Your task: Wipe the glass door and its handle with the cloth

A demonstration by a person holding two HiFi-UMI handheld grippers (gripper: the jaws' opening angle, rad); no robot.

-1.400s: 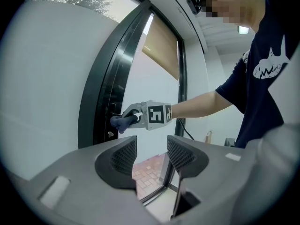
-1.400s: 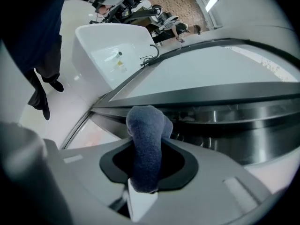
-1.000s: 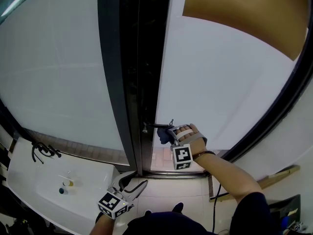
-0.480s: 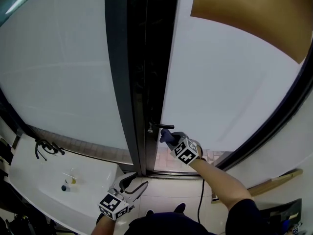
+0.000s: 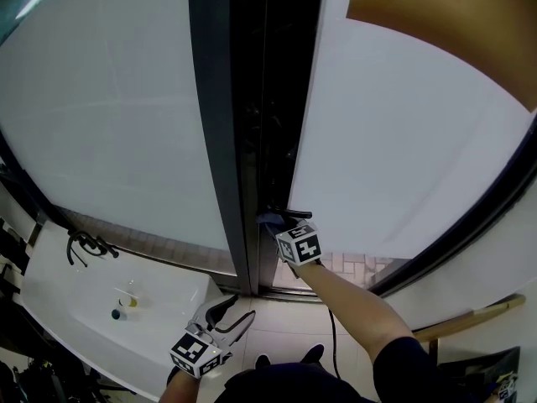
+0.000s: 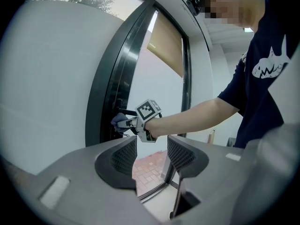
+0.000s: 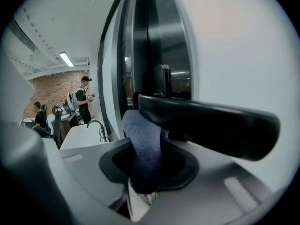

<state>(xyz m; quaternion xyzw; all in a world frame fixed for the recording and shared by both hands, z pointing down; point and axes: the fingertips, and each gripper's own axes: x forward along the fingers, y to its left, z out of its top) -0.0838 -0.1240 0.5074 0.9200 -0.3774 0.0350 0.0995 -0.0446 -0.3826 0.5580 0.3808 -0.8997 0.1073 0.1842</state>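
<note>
Cloth (image 7: 140, 135) pinched in our right gripper (image 7: 145, 167), which has closed in from five o'clock to press up under the handle (image 7: 206, 121) of the glass door (image 5: 403, 141), so we judge handle-wiping under way; our left gripper (image 6: 151, 153) hangs spread and empty at seven o'clock.

All three views carry strong fisheye distortion: the door frame (image 5: 252, 141) bows toward the margins, and both gripper views are vignetted black at the corners. Illumination is bright and diffuse. The glass door (image 5: 403, 141) renders near white, the frame near black without detail. Right gripper view: a ceiling light (image 7: 65, 59) glows at upper left; the handle (image 7: 206, 121) and cloth (image 7: 143, 149), at close range, are soft.
</note>
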